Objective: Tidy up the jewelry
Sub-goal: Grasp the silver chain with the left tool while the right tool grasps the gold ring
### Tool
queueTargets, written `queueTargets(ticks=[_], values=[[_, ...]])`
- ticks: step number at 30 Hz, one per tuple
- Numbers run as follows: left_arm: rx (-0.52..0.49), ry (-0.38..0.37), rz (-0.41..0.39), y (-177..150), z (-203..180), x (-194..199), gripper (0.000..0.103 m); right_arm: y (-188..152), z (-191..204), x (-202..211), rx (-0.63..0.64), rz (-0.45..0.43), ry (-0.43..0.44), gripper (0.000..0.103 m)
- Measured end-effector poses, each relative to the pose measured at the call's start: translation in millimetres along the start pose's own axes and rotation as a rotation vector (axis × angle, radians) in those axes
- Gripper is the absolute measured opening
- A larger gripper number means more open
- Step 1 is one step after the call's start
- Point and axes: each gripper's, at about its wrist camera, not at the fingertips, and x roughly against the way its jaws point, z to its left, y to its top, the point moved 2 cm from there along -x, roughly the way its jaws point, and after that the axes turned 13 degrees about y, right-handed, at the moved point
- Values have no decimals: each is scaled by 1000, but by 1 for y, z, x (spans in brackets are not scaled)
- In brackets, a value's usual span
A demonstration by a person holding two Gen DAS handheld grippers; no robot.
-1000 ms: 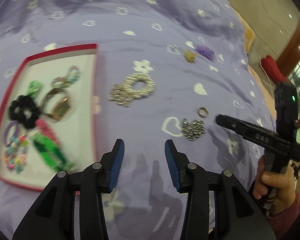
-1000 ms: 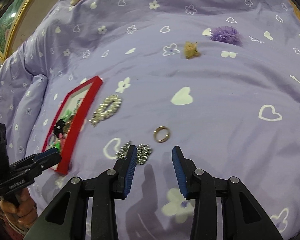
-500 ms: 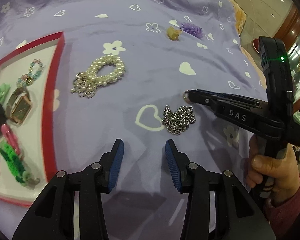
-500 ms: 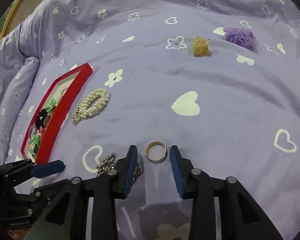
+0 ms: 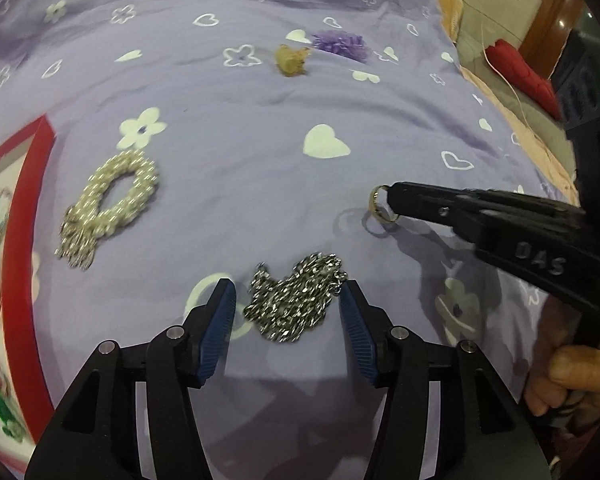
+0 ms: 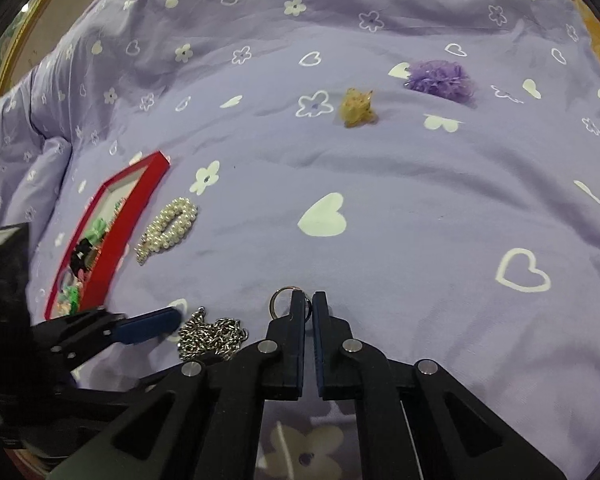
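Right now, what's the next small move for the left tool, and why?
Probably close the left tool. Its open fingers already straddle the silver chain lying on the purple bedspread, while the right tool is shut on the gold ring, so the chain looks ready to grip.

Open bedspread (image 6: 440, 208) lies ahead of both grippers. The silver chain (image 5: 296, 300) sits between the left gripper's (image 5: 287, 306) spread fingers; the pearl bracelet (image 5: 112, 200) lies between chain and red tray (image 5: 24, 216).

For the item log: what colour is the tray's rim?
Red, clearest in the right wrist view: tray.
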Motion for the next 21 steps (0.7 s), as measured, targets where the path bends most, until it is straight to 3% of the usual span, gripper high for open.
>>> queueTargets(ticks=[2,5,7,12,14,16,21], values=[[-20,-19,-4,0,-3,0,24,0,-3,7,-12,-13,7,3],[-10,-32,-8,0,-1,0,17,-2,-8,12,-43,-24,29,3],[8,-44,-6,-2,3,1,16,-4,-10,10,-51,-12,26,3],[31,-46,-15,-10,10,8,16,-11,-10,1,-65,21,34,16],[42,-47,-19,-13,13,11,14,-14,-6,2,-56,14,39,32],[51,-50,-23,-14,16,15,14,-15,0,0,-25,12,23,38],[76,-49,-35,-18,27,25,13,-15,7,-12,52,29,-55,36]])
